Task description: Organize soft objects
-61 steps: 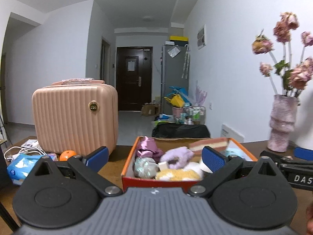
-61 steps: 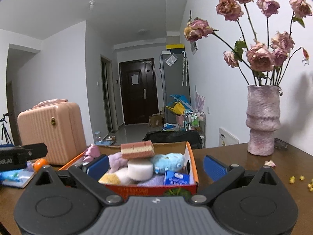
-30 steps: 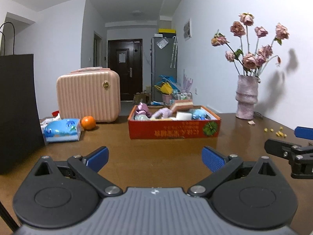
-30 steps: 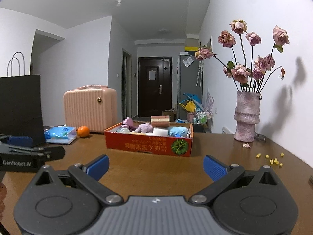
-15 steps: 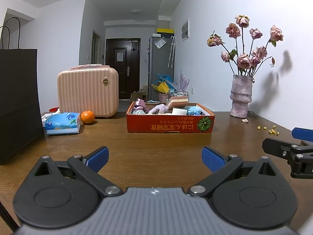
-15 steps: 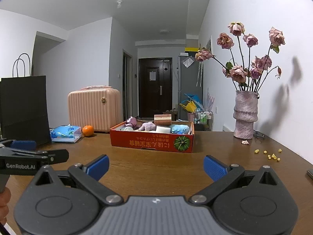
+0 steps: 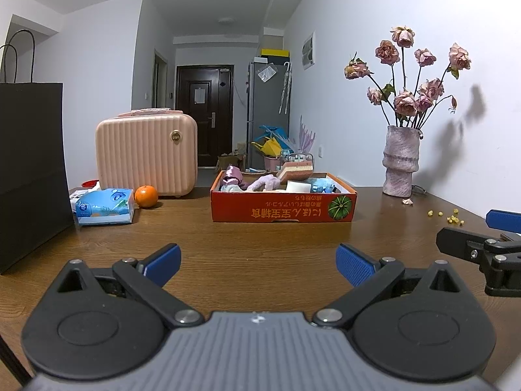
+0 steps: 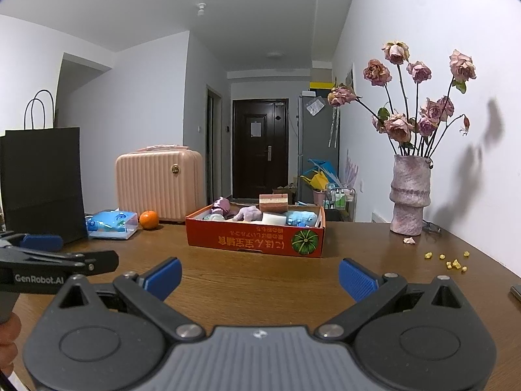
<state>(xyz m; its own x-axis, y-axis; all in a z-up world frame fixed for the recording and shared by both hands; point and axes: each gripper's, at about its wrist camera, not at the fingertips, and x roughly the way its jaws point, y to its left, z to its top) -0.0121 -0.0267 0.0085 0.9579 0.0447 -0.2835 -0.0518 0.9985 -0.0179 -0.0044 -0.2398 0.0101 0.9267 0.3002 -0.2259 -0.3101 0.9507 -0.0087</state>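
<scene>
A red cardboard box (image 7: 282,210) (image 8: 255,240) stands mid-table, filled with several soft items: a purple plush (image 7: 264,182) (image 8: 248,212), a pink-and-brown layered sponge (image 7: 296,167) (image 8: 273,202), a white sponge (image 8: 273,218) and a light blue plush (image 8: 301,217). My left gripper (image 7: 258,264) hovers open over bare table well in front of the box, nothing between its blue pads. My right gripper (image 8: 259,275) is likewise open and empty, back from the box. Each gripper shows at the edge of the other's view.
A pink ribbed case (image 7: 146,154), an orange (image 7: 146,196) and a blue tissue pack (image 7: 105,206) sit left of the box. A black paper bag (image 7: 31,169) stands at far left. A pink vase of dried roses (image 8: 409,200) is at the right wall, with yellow crumbs (image 8: 451,262) on the wooden table (image 7: 254,241).
Both grippers have pulled back from right over the box to well in front of it. Both stayed open and empty.
</scene>
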